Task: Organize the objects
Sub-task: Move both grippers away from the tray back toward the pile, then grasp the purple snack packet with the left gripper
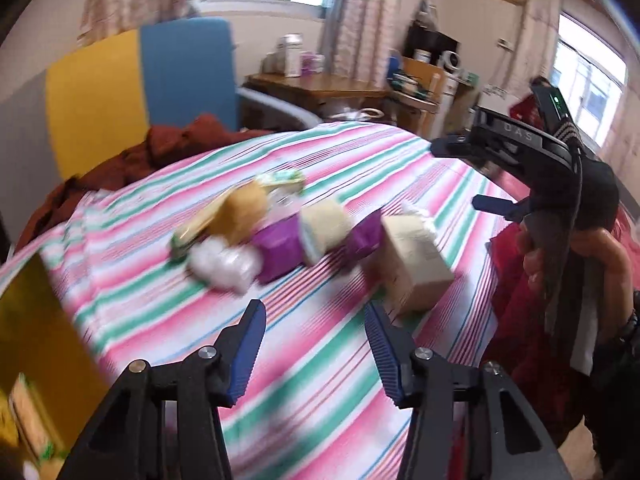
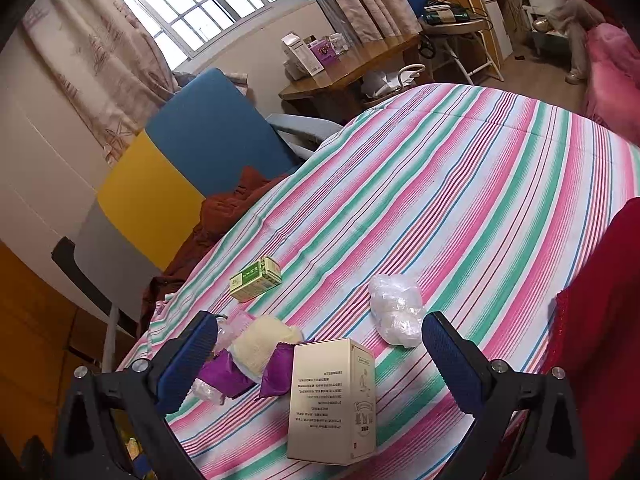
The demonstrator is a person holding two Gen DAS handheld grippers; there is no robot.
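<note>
Beige box (image 2: 334, 400) lies between open right gripper (image 2: 320, 364) fingers

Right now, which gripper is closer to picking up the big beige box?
Probably the right gripper. Its open jaws hang right over the beige box, which shows between the fingers. The left gripper is open too, but the box sits farther ahead and off to one side.
</note>
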